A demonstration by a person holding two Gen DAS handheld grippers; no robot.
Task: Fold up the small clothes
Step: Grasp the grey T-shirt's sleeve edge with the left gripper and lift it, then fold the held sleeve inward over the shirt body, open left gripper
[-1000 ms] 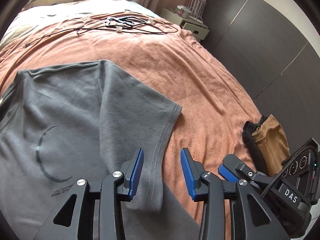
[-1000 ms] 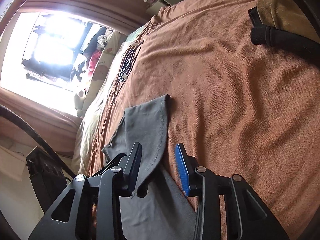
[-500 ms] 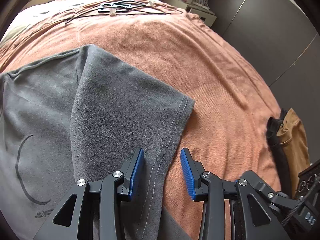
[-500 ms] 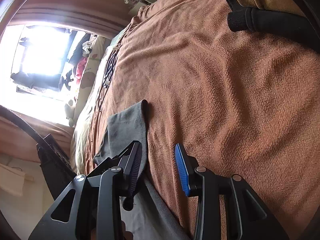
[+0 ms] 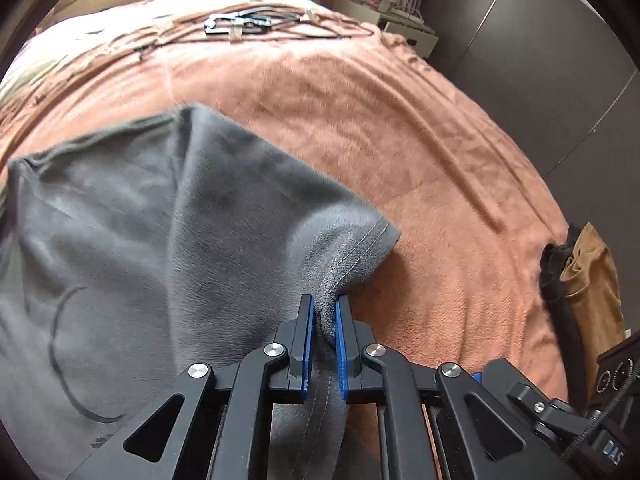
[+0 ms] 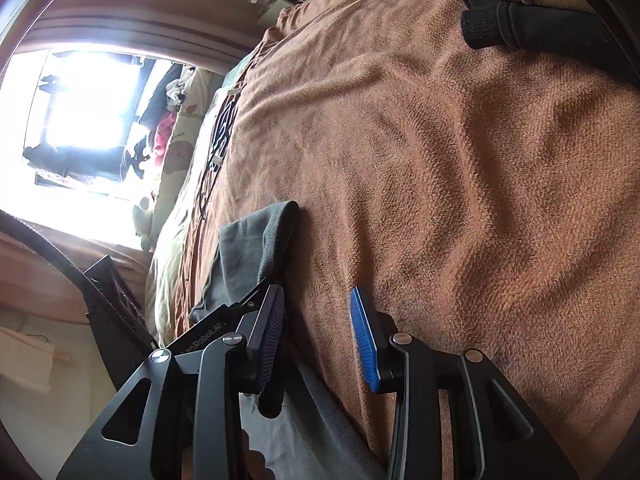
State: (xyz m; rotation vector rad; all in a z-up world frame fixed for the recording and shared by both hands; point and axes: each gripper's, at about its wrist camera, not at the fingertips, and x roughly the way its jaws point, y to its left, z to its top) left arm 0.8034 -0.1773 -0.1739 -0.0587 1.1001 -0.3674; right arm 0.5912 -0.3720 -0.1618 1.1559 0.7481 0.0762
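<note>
Grey t-shirt cut off at left and bottom edges; far cables blurred

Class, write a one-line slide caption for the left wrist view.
Left hand-held gripper pinches the hemmed sleeve of a grey fleece T-shirt on an orange terry blanket.

Right tool body reads "DAS"; left tool reads "...Robot.AI".
</note>
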